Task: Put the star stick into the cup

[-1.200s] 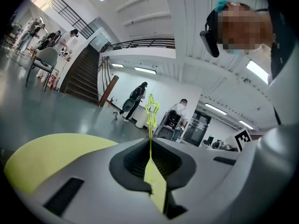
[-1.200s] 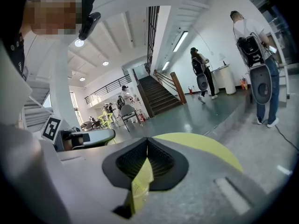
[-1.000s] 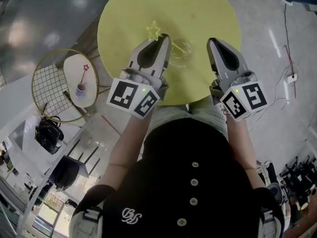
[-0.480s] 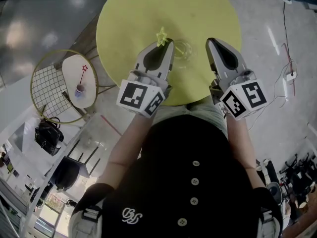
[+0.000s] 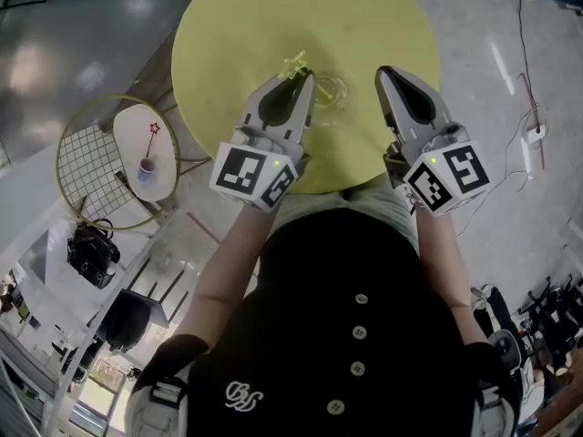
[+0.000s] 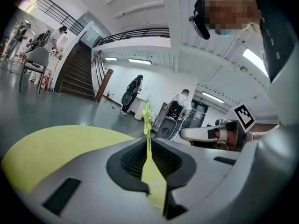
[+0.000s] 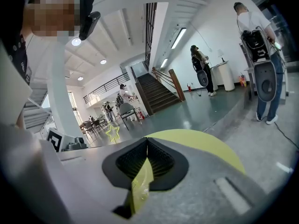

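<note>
Broadly, a grey polished floor (image 5: 82, 35) surrounds a round yellow table (image 5: 273, 16), and the person (image 5: 355, 335) wearing a black buttoned top stands at its near edge. To the person's left, off the table, a yellow wire-rimmed frame (image 5: 86, 167) holds a small white surface with a red star wand and a little cup on it.

Both tools reach out over the near part of the table. The left gripper (image 5: 299, 76) has its jaws closed on the star stick (image 5: 294, 62). In the left gripper view the thin yellow-green stick (image 6: 147, 118) rises from between the pressed pads, and its star is seen nearly edge-on above the jaw tips (image 6: 148, 143). The right gripper (image 5: 384, 71) is held well apart from the left. Its jaws (image 7: 147, 141) are together with nothing between them. From the right gripper view the star (image 7: 112, 133) shows off to the side, above the table's rim (image 7: 205, 139).

A clear cup (image 5: 333, 89) stands on the table between the two grippers, nearer the left one. The star sits just beside it, outside the cup.
</note>
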`<state>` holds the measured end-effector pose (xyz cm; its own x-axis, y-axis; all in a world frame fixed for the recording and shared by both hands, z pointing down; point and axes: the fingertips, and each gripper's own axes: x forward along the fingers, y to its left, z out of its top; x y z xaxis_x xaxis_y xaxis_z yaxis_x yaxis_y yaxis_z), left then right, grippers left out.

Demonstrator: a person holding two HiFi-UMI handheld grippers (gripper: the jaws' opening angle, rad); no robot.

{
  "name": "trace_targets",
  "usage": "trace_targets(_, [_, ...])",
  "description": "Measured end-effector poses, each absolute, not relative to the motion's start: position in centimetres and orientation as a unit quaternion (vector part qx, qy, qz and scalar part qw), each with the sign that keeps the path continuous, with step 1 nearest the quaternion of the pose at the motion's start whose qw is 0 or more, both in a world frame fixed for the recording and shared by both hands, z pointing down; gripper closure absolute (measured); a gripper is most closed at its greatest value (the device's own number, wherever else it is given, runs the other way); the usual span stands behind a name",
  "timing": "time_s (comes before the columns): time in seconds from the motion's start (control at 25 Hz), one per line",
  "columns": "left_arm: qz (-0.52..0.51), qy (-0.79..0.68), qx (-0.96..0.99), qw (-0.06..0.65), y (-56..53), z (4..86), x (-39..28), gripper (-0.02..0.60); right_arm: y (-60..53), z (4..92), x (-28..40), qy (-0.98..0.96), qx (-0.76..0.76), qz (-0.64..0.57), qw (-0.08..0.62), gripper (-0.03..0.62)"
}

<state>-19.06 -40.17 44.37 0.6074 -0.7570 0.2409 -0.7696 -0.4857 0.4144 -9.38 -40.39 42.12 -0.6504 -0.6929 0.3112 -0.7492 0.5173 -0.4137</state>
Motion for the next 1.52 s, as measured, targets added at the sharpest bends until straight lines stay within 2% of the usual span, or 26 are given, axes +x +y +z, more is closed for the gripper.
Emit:
trace_targets(0.32, [0.027,-0.439,0.862,0.251,-39.7,44.7,-18.9,0.555,-40.3,42.0,-9.3,-0.869,0.418,0.261,0.047,0.59])
trace_targets(0.4, [0.029,-0.442,0.859,0.257,-39.7,44.8,-19.1,0.471,-40.2,41.9,-9.5,-0.87,0.417,0.26,0.049,0.591])
trace_targets(0.56, [0.033,-0.452,0.853,0.26,-39.7,44.8,-19.5,0.445,-40.2,41.6,-10.0,-0.875,0.409,0.255,0.043,0.589])
trace_targets(0.68, [0.038,-0.455,0.85,0.262,-39.7,44.9,-19.5,0.379,-40.0,41.3,-10.4,-0.88,0.401,0.251,0.036,0.589])
trace_targets(0.76, [0.041,-0.457,0.848,0.266,-39.6,45.0,-19.6,0.357,-39.8,41.1,-10.5,-0.883,0.397,0.249,0.033,0.589])
trace_targets(1.04, [0.012,-0.466,0.842,0.272,-38.9,43.3,-20.8,0.351,-39.2,39.9,-11.2,-0.892,0.386,0.233,0.032,0.584])
trace_targets(1.16, [0.001,-0.474,0.839,0.267,-38.5,42.2,-21.4,0.351,-38.8,39.5,-12.0,-0.9,0.368,0.231,0.037,0.539])
trace_targets(1.52, [-0.033,-0.462,0.848,0.257,-36.6,39.6,-21.1,0.362,-36.7,37.2,-13.7,-0.923,0.322,0.211,0.024,0.549])
